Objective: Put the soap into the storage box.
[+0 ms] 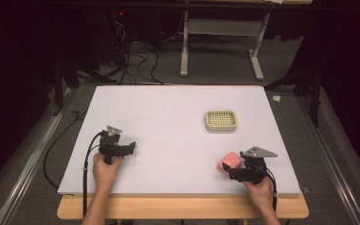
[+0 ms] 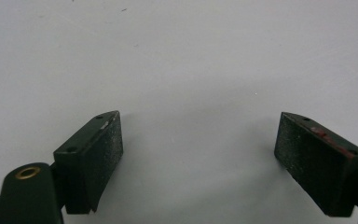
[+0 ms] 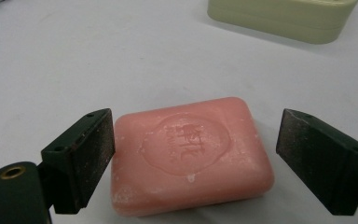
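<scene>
Your right gripper (image 3: 193, 158) straddles the pink soap (image 3: 189, 156), lower centre of frame, fingers released, not yet clamped. Lifting it to the soap dish (image 1: 221, 120) remains. Your left gripper (image 2: 198, 158) idles, fingers apart on the table (image 1: 168, 122).

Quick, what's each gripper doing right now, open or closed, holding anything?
Left gripper: open, holding nothing, over the bare table.
Right gripper: open, jaws either side of the pink soap, not clamped.

- Stamped lettering on pink soap (image 3: 191, 156) too blurred to read
- Green dish (image 3: 282, 16) cut off by top edge
- Soap's near side hidden behind right gripper (image 1: 236, 171) in high view
</scene>
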The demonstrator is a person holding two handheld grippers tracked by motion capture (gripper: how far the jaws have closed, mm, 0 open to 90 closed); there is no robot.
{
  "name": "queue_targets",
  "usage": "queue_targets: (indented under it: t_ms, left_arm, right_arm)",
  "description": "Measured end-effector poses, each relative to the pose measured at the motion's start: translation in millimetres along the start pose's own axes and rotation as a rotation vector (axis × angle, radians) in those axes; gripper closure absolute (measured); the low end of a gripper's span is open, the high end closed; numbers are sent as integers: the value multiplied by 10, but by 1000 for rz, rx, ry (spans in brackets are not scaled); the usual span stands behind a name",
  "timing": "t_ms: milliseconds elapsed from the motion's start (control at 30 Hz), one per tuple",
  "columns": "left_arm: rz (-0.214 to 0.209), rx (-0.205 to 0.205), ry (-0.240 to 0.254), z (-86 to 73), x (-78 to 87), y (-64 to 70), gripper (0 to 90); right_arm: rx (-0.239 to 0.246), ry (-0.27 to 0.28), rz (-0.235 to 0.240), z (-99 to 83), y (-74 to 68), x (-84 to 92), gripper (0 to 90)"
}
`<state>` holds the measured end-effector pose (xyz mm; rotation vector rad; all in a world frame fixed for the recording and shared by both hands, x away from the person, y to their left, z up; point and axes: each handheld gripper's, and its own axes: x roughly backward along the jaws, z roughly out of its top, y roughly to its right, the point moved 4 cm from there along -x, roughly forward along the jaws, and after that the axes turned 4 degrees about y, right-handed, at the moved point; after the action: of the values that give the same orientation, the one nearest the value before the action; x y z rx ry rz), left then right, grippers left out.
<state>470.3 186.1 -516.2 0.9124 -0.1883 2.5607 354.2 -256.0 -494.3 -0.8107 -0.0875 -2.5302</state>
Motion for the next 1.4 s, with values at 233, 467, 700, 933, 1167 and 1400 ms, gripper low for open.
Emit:
queue_targets:
  t_ms: [233, 467, 700, 933, 1167, 1400]
  left_arm:
    - [0, 0, 0, 0, 0, 0, 157]
    - [0, 0, 0, 0, 0, 0, 157]
    - [0, 0, 0, 0, 0, 1, 157]
    - [1, -1, -1, 0, 1, 1, 157]
    - [1, -1, -1, 0, 2, 1, 157]
    - [1, -1, 0, 0, 1, 1, 157]
  right_arm:
    - [39, -20, -4, -28, -44, -36, 119]
    - [48, -37, -7, -63, -52, -77, 118]
    - [76, -66, -17, -84, -61, -117, 116]
    - [104, -95, -26, -128, -80, -165, 129]
    - [103, -101, -24, -124, -80, -165, 133]
    - [102, -121, -30, -101, -88, -169, 136]
